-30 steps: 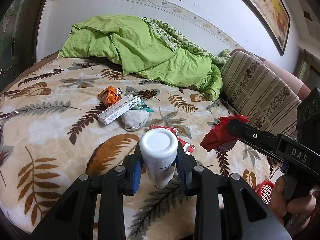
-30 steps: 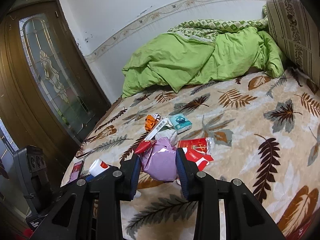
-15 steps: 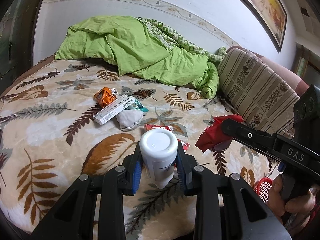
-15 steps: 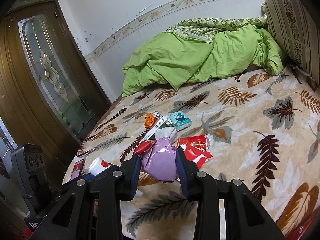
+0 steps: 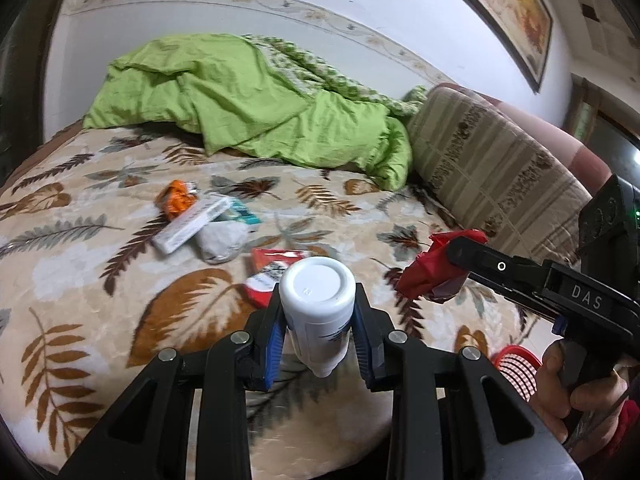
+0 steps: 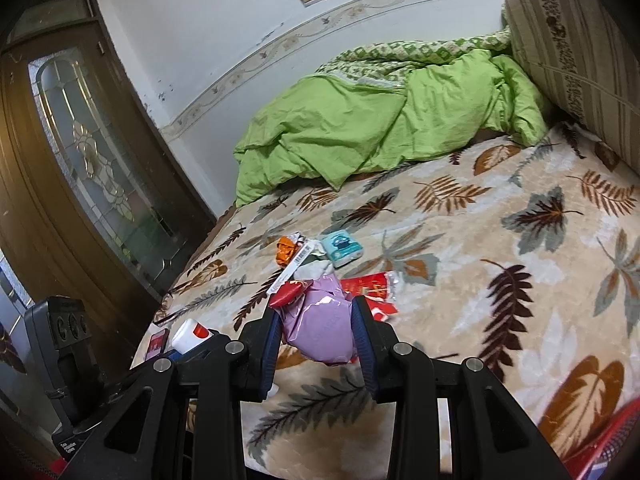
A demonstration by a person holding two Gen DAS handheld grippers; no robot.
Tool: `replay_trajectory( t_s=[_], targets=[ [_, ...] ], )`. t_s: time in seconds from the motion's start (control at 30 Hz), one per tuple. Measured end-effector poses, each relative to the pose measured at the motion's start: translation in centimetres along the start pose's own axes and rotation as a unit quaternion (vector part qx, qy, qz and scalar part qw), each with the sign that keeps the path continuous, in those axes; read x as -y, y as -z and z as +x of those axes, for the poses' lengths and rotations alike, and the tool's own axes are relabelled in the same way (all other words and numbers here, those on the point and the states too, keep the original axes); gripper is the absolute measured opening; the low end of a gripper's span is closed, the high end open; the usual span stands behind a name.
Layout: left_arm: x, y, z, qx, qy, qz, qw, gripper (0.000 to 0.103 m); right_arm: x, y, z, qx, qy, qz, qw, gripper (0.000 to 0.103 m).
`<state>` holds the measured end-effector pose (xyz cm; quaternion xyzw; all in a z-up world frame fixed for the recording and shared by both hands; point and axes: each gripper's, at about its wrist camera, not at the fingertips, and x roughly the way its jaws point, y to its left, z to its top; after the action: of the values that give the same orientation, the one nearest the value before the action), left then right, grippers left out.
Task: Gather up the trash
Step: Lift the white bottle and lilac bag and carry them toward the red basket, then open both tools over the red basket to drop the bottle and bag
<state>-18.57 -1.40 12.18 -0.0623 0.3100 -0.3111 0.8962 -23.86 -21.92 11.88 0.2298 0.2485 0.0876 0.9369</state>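
White bottle (image 5: 317, 312) gripped, base toward camera.

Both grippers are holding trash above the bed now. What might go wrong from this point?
The smooth white bottle is pinched only at its sides by the left gripper, so it might slip out. The crumpled purple and red wrapper in the right gripper may loosen and fall short of the red basket.
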Motion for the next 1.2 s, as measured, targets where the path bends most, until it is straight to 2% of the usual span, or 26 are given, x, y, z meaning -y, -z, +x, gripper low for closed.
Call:
replay_trajectory(
  t_s=[0.2, 0.37, 0.5, 0.63, 0.83, 0.87, 0.9, 0.97, 1.03, 1.2],
  targets=[
    [4.6, 0.3, 1.2, -0.024, 0.06, 0.034, 0.9973, 0.029, 2.9, 0.2, -4.8, 0.012, 0.023, 0.027, 0.999, 0.036],
    [10.7, 1.2, 3.1, -0.06, 0.129, 0.076, 0.9869, 0.029, 7.1, 1.4, -11.2, 0.03, 0.08, 0.062, 0.994, 0.036],
    [16.4, 2.5, 4.3, -0.095, 0.193, 0.107, 0.9707, 0.029, 10.9, 2.9, -16.7, 0.047, 0.131, 0.11, 0.984, 0.036],
    [22.5, 4.4, 5.9, -0.147, 0.264, 0.132, 0.9441, 0.029, 14.5, 4.9, -22.0, 0.063, 0.18, 0.16, 0.968, 0.036],
    [27.6, 7.5, 8.5, -0.213, 0.288, 0.155, 0.9206, 0.031, 17.2, 6.9, -25.9, 0.076, 0.218, 0.197, 0.953, 0.04],
    [28.0, 7.8, 8.9, -0.222, 0.287, 0.153, 0.919, 0.035, 17.4, 7.2, -26.1, 0.075, 0.226, 0.198, 0.951, 0.042],
    [28.2, 7.9, 9.2, -0.228, 0.287, 0.151, 0.9181, 0.043, 17.5, 7.2, -26.0, 0.074, 0.228, 0.199, 0.95, 0.052],
    [28.0, 7.8, 9.1, -0.225, 0.287, 0.143, 0.92, 0.048, 17.7, 7.3, -26.1, 0.073, 0.234, 0.2, 0.949, 0.06],
    [27.5, 7.6, 8.9, -0.219, 0.285, 0.141, 0.9227, 0.052, 17.6, 7.0, -25.8, 0.072, 0.238, 0.197, 0.948, 0.061],
    [23.9, 5.9, 8.2, -0.199, 0.261, 0.105, 0.9386, 0.059, 17.1, 5.9, -24.5, 0.073, 0.227, 0.182, 0.954, 0.061]
  ],
)
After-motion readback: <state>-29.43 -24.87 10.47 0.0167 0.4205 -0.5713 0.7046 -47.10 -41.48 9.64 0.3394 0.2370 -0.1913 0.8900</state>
